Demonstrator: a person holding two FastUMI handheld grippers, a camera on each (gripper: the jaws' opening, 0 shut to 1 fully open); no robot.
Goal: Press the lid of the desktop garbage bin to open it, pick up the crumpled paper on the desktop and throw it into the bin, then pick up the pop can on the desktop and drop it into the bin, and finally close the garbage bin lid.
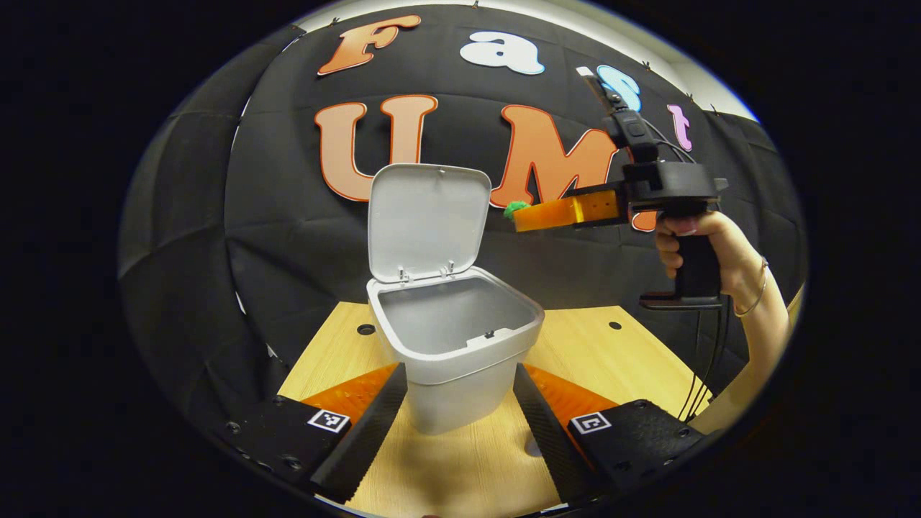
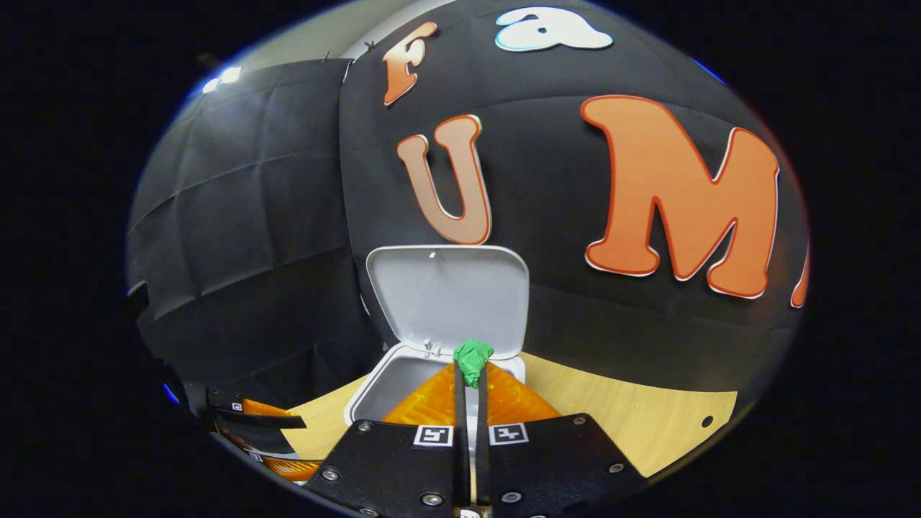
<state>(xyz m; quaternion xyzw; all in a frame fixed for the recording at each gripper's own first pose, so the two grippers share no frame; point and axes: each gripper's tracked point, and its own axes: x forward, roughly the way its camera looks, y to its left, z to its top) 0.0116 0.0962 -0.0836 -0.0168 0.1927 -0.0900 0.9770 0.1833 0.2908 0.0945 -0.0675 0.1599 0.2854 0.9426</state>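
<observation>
The right gripper (image 2: 471, 374) is pinching the green crumpled paper (image 2: 473, 360) above the open bin (image 1: 457, 345), while the left gripper (image 1: 460, 410) is gaping wide, empty, around the bin's base.

The tongs (image 2: 471, 374) pinch green crumpled paper (image 2: 473, 360), seemingly above the open bin (image 2: 374, 396).

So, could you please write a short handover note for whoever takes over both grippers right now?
Right gripper: shut on the crumpled green paper, held above the open bin, beside its lid.
Left gripper: open, fingers on either side of the bin, not touching it as far as I can tell.
Done: lid open, paper picked up.
Left: drop paper in, bin the pop can, close the lid.
</observation>
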